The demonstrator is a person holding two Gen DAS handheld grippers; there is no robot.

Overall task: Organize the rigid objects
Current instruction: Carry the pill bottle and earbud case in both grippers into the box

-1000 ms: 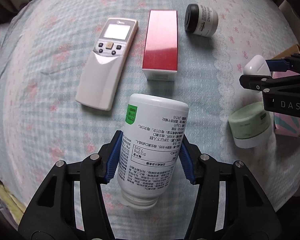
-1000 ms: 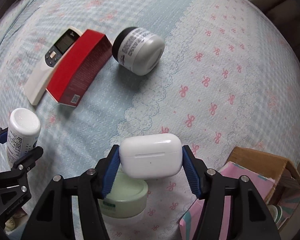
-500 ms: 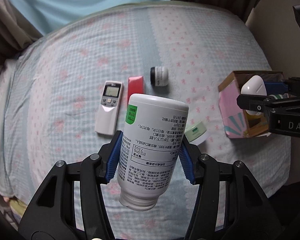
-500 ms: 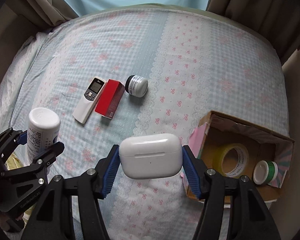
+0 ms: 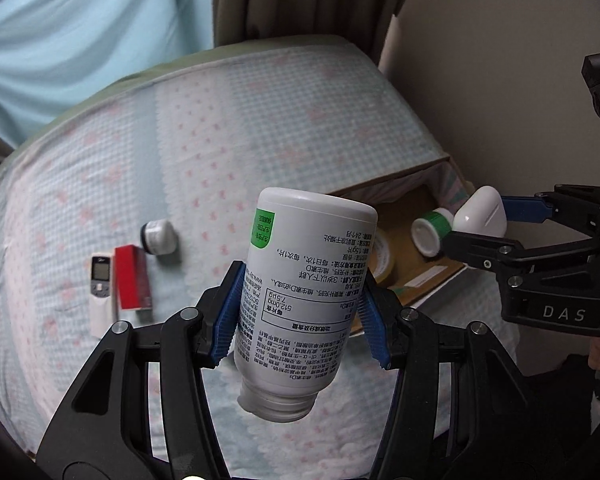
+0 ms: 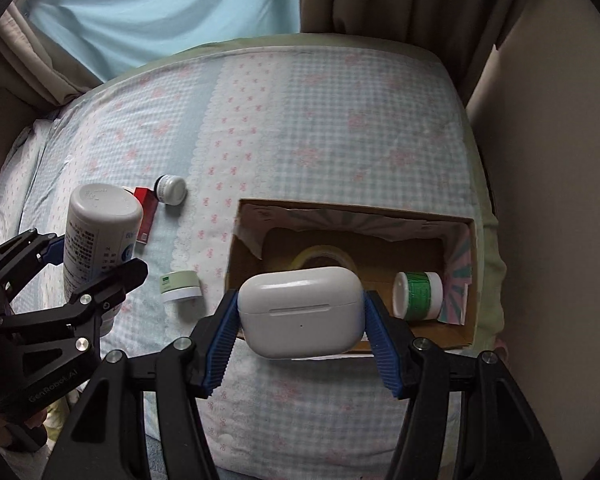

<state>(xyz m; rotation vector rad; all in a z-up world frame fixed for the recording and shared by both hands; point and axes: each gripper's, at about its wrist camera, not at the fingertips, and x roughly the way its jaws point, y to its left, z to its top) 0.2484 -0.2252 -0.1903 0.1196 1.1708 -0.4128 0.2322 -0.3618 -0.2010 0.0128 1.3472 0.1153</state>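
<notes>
White earbud case (image 6: 300, 312) sits pinched in our right gripper (image 6: 300, 318) above the cardboard box (image 6: 458, 330); our left gripper (image 5: 302, 320) clamps 1 supplement bottle (image 5: 300, 292). Its smooth, tilted body could slip free.

On the bottle (image 5: 304, 280) label I read "512.0mg" and "7.5µg" in a boxed table, with "24" in smaller Chinese print that I cannot otherwise make out. The right gripper (image 5: 466, 226) body carries "DAS" in the left wrist view. The left gripper (image 6: 96, 256) body carries "GenRobot.AI" in the right wrist view.
</notes>
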